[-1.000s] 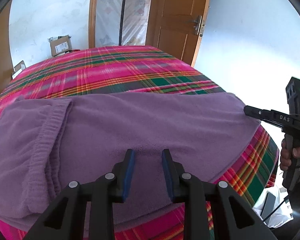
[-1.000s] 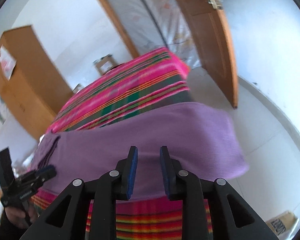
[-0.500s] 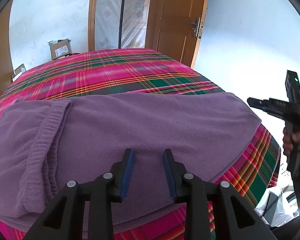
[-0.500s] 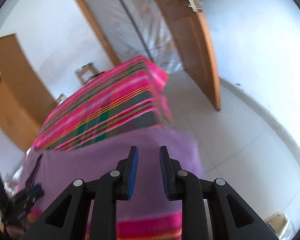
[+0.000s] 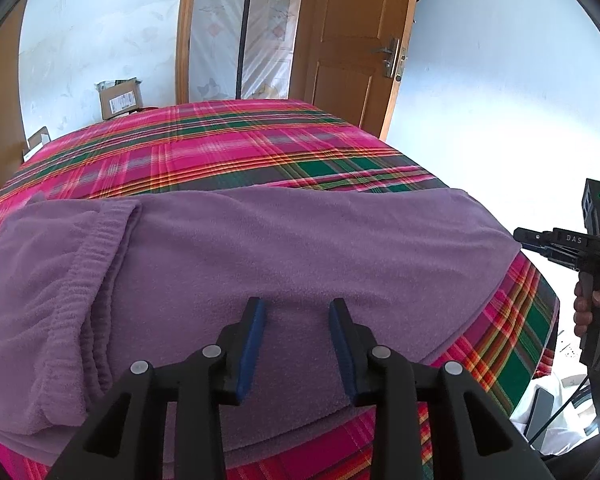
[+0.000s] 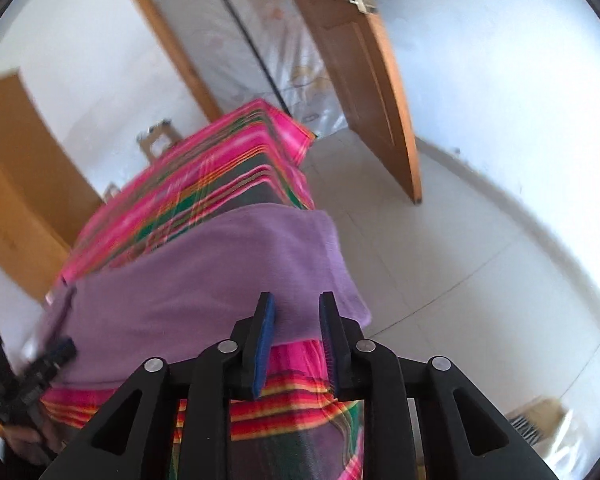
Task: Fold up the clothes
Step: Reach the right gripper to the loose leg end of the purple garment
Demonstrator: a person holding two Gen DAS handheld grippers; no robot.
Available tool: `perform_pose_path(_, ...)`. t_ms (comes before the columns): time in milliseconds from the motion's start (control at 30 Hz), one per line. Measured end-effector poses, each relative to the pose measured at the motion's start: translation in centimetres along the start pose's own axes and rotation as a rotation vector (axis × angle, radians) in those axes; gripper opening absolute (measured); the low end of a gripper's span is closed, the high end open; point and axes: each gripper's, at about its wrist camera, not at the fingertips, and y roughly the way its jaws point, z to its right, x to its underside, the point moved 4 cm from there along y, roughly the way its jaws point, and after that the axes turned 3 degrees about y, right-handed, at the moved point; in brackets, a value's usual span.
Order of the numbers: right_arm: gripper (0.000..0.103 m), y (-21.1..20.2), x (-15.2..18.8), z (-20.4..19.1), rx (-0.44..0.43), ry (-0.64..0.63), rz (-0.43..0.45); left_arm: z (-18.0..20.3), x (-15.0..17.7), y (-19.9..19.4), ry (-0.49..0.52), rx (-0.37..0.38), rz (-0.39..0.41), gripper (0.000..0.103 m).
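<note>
Purple fleece garment lies flat across the lower half of the frame on the plaid bed; likely soft, light, floppy, so grab at corners or the elastic waistband at left. Left claw opening, empty. Right claw opening, empty, by the garment's lower-right corner. Cardboard box upper left, contents unclear.

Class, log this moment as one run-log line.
task: fold clothes | purple garment: flat on bed | left hand-held gripper: opening, empty | right hand-held gripper: opening, empty
</note>
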Motion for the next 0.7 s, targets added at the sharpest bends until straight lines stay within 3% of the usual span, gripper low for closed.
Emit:
perform_pose_path(133, 0.036, -1.1, 0.0, 3.2, -0.035, 0.169, 0.013, 0.0, 0.1, 0.0, 0.0, -0.002, 0.002, 0.035)
perform_pose_path(233, 0.043, -1.3, 0.5, 5.4, -0.157, 0.345, -0.003, 0.1, 0.1, 0.0, 0.003, -0.008, 0.002, 0.035)
perform_pose_path(300, 0.057, -1.0, 1.2, 6.6, -0.256, 0.464, -0.03, 0.2, 0.1, 0.1, 0.006, -0.011, 0.002, 0.035)
perform_pose_path(433, 0.058, 0.8, 2.6, 7.0, -0.411, 0.64, -0.107, 0.3, 0.1, 0.1, 0.01, -0.017, 0.001, 0.035)
perform_pose_path(700, 0.058, 4.1, 2.3, 5.4, -0.52, 0.741, -0.194, 0.2, 0.1, 0.2, 0.0, -0.01, 0.005, 0.035)
